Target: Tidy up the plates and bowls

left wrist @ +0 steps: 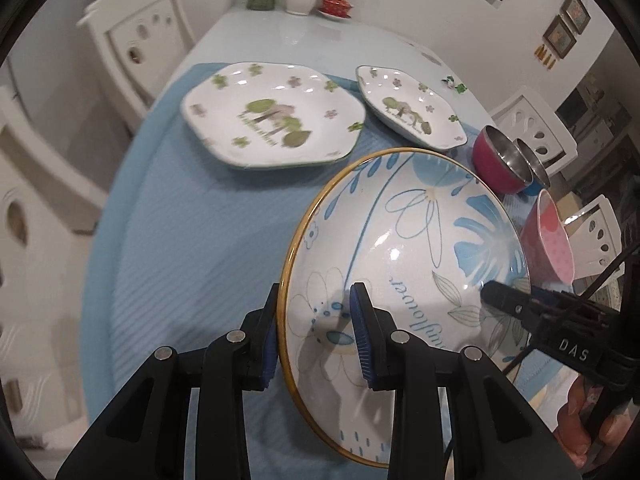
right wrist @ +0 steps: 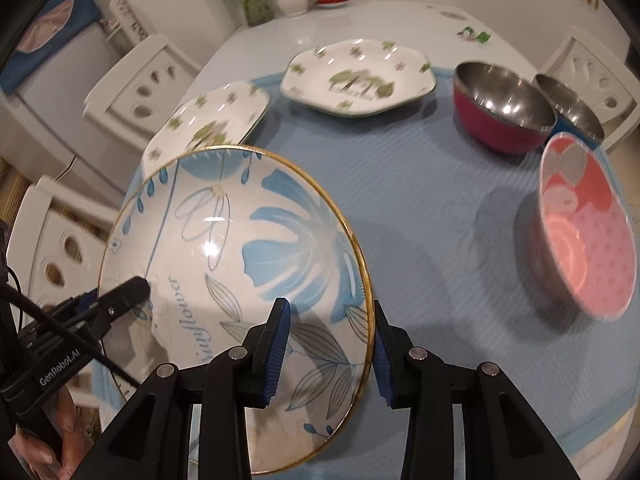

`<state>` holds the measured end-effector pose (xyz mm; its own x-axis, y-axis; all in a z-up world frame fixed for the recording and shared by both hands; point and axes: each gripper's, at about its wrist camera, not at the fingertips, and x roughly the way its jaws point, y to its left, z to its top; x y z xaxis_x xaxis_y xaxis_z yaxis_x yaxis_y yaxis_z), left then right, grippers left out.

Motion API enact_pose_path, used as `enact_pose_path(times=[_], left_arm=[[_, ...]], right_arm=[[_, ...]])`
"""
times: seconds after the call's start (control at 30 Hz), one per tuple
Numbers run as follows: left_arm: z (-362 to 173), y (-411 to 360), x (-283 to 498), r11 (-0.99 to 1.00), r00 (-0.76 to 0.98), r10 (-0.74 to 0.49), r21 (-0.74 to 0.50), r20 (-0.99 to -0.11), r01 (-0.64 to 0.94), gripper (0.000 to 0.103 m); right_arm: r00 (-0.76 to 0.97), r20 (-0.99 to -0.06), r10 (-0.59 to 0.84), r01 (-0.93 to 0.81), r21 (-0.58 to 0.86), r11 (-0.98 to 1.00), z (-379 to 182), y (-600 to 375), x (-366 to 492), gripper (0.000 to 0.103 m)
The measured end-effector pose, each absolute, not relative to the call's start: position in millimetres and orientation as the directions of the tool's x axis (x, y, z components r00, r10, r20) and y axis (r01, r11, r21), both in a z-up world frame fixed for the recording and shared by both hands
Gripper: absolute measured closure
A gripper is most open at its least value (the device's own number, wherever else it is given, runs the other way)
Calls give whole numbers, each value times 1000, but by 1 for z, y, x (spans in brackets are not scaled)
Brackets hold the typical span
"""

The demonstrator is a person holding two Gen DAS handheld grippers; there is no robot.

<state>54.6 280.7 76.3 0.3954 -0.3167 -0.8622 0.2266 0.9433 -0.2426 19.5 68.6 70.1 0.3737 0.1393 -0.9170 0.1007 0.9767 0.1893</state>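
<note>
Both hand-held grippers (left wrist: 316,336) (right wrist: 330,346) clamp one blue-flower plate (right wrist: 240,280); two green-print plates (left wrist: 274,114), three bowls (right wrist: 502,104).

Blue bowl (right wrist: 576,108) mostly hidden behind magenta bowl (right wrist: 500,128).

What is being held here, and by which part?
The blue-flowered bowl, by its gold rim on opposite sides: the left hand-held gripper and the right hand-held gripper each have one finger inside and one outside.

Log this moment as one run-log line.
stage: lifting blue-flower plate | left gripper: gripping plate rim | right gripper: straddling opposite rim | plate: tilted above blue mat | not stacked
</note>
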Motion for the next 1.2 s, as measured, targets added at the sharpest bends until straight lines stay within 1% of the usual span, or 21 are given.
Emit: enact_pose_path(times=[0.1, 0.3, 0.53, 0.73, 0.97, 1.2], left_arm=[[73, 293, 39, 955, 393, -283, -219, -875, 200, 75], [54, 313, 14, 963, 354, -265, -228, -897, 142, 75], [40, 318, 2, 963, 324, -265, -236, -908, 127, 75], [28, 316, -7, 963, 289, -266, -240, -920, 124, 74], [30, 314, -12, 967, 302, -249, -219, -920, 132, 75], [53, 319, -14, 977, 382, -200, -155, -902, 145, 73]], right_arm=[[341, -926, 163, 86, 203, 975, 63, 83, 5, 66], [280, -946, 165, 55, 188, 981, 47, 104, -13, 66], [224, -963, 152, 54, 168, 984, 34, 111, -24, 66], [187, -970, 155, 88, 174, 981, 26, 110, -25, 66], [216, -966, 140, 72, 159, 985, 34, 109, -32, 66], [266, -958, 105, 63, 126, 990, 56, 108, -36, 66]])
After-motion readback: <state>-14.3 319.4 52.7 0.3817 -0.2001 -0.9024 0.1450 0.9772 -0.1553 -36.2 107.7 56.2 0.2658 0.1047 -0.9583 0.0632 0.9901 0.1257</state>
